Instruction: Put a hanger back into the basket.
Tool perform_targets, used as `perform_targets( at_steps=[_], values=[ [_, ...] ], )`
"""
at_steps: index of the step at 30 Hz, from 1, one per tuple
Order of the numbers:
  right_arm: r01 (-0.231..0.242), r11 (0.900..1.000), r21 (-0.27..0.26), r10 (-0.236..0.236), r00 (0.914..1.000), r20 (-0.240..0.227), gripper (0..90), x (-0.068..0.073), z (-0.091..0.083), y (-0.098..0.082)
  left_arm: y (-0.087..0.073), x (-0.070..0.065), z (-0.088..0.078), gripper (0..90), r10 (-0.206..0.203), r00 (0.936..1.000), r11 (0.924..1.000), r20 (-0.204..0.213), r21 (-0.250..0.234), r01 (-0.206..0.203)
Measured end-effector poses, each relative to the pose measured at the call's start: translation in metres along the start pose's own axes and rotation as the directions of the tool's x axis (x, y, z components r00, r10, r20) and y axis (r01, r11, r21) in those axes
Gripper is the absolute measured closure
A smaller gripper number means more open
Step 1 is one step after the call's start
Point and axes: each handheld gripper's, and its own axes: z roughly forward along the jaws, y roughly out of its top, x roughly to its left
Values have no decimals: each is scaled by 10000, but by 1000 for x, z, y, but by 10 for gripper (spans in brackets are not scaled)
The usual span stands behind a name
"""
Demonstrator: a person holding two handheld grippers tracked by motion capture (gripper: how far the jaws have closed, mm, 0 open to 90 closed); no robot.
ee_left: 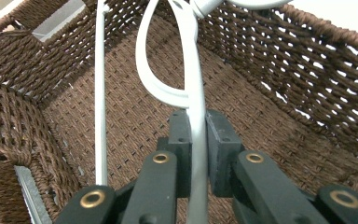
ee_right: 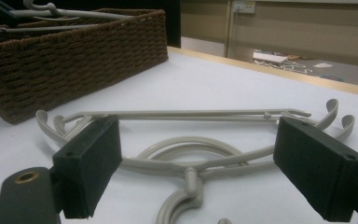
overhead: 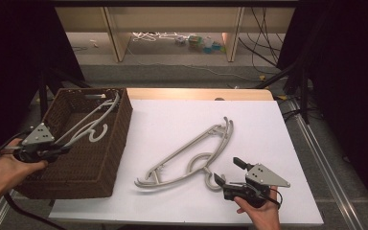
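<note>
Hangers, two pale plastic ones, plus a brown woven basket (overhead: 106,158) on the white-covered surface (overhead: 172,120). No brand, label or readable writing on any of them.

Left hand-held gripper (overhead: 60,151) sits over the basket's near left edge, jaws clamped tight on the shoulder bar of the first hanger (overhead: 88,122). Left gripper view: the pads (ee_left: 181,140) press on the bar from both sides, and the bar runs straight up between them toward the hook loop. That hanger lies tilted inside the basket, its hook end up near the far rim, its lower rail running alongside the left wall.

Second hanger (overhead: 191,155) lies flat on the surface, just right of the basket and apart from it, running diagonally from near-left to far-right, its hook curling toward the near edge.

Right hand-held gripper (overhead: 227,175) rests low at the near right, jaws spread wide, nothing between the pads. Right gripper view: both pads (ee_right: 91,163) flank the second hanger's hook without touching it; the hook stem sits midway in the gap, just ahead.

Right hand (overhead: 261,211) grips its tool from below.
</note>
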Motion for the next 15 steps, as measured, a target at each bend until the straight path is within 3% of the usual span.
perform_targets(
  at_steps=[1,2,3,4,5,7,8,9,10,13,15],
  values=[
    [-33,10000,24,33,10000,13,160,0,0,0,0,-2,1,818,-205,9998,9996,58,181,204],
    [-121,9999,34,121,9999,-45,160,0,0,1,-1,-1,2,818,-44,10000,9998,0,181,44],
    [-59,10000,26,59,10000,-7,160,-1,0,0,-2,-2,6,818,-182,9998,9997,98,190,180],
    [-47,10000,45,47,10000,-12,160,-1,0,0,-2,1,6,818,144,9998,9986,122,498,-150],
    [-46,10000,41,46,10000,-8,160,-1,0,0,-3,0,10,817,-159,9997,9986,160,499,151],
    [-35,10000,-74,35,10000,72,160,0,0,0,-3,1,14,816,-117,9998,9983,182,570,107],
    [-27,10000,-1,27,10000,28,160,0,0,1,-4,0,18,816,-308,9992,9976,273,628,290],
    [2,10000,55,-2,10000,-5,160,-1,0,0,-3,1,18,816,-266,9977,9945,617,1030,201],
    [-63,10000,45,63,10000,-15,160,-1,0,0,-3,0,22,813,-132,9979,9925,641,1225,52],
    [-12,10000,53,12,10000,-11,160,-1,0,0,-3,0,26,813,-2,9978,9913,667,1310,-85],
    [-40,10000,-33,40,10000,-22,160,0,1,0,-2,1,28,812,-275,9959,9883,865,1520,141]
  ],
)
